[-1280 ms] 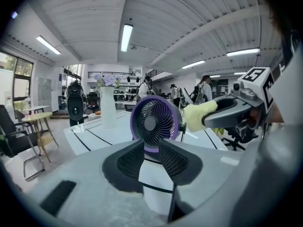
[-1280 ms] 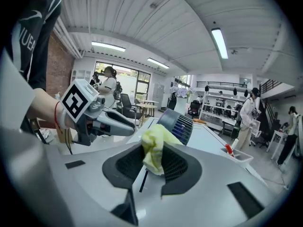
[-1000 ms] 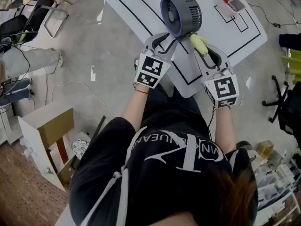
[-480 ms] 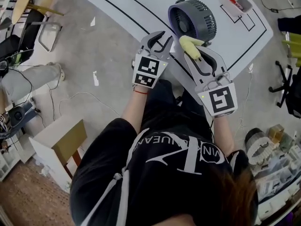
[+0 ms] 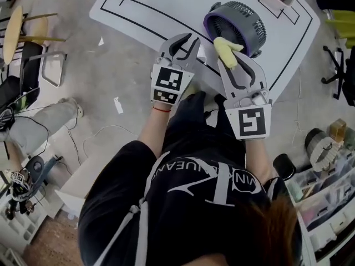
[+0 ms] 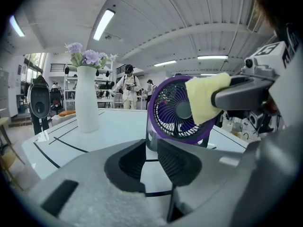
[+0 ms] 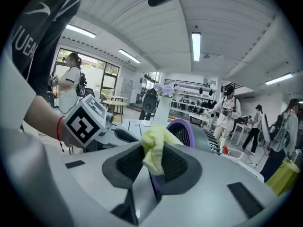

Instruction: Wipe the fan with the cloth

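Right gripper [image 5: 223, 61] jaws pinch the cloth [image 5: 227, 49] (a slim hold), so the fan [image 5: 236, 21] may snag it. Left gripper [image 5: 187, 39] jaws are closing on nothing, leaving the fan unbraced.

Lab hall: line-marked table [image 5: 166, 10], ceiling strip lights [image 6: 103, 24]
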`<state>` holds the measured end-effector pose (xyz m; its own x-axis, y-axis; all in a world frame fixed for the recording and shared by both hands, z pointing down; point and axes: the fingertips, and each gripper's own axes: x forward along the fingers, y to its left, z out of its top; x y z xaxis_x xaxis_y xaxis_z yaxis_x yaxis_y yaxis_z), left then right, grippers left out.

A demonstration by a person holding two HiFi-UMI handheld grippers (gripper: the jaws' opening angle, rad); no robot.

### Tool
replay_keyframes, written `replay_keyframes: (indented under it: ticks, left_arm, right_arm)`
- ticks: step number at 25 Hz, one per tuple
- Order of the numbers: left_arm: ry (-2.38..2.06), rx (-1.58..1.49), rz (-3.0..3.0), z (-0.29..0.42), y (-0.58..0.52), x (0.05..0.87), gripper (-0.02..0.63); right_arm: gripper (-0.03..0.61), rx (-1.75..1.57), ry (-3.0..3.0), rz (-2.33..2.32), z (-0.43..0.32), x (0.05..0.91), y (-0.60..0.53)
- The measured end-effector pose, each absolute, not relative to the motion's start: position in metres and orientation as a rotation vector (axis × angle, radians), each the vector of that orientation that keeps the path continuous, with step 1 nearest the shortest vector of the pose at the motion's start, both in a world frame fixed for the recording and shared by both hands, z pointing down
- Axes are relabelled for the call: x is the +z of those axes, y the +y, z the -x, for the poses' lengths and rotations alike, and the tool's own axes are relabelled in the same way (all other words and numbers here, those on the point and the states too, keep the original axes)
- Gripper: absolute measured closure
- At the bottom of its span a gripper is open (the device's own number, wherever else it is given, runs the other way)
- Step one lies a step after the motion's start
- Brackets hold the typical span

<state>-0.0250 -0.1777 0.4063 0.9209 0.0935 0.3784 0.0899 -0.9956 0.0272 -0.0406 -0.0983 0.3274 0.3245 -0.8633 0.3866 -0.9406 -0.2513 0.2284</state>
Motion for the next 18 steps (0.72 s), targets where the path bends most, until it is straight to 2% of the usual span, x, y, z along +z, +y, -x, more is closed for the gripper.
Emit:
replay_keyframes:
  ticks: [13,18]
  left_arm:
    - [0.208,0.468,-3.041,0.015,-0.200,0.397,0.531]
    - [0.401,0.457,-3.052,0.006,-0.214,0.399,0.566]
  right_arm:
    - [0.479,0.196,-1.430,-2.317,0.029,0.329,-0.117]
    - [0.480,0.159,-1.277,-2.409,0.021,0.320,-0.133]
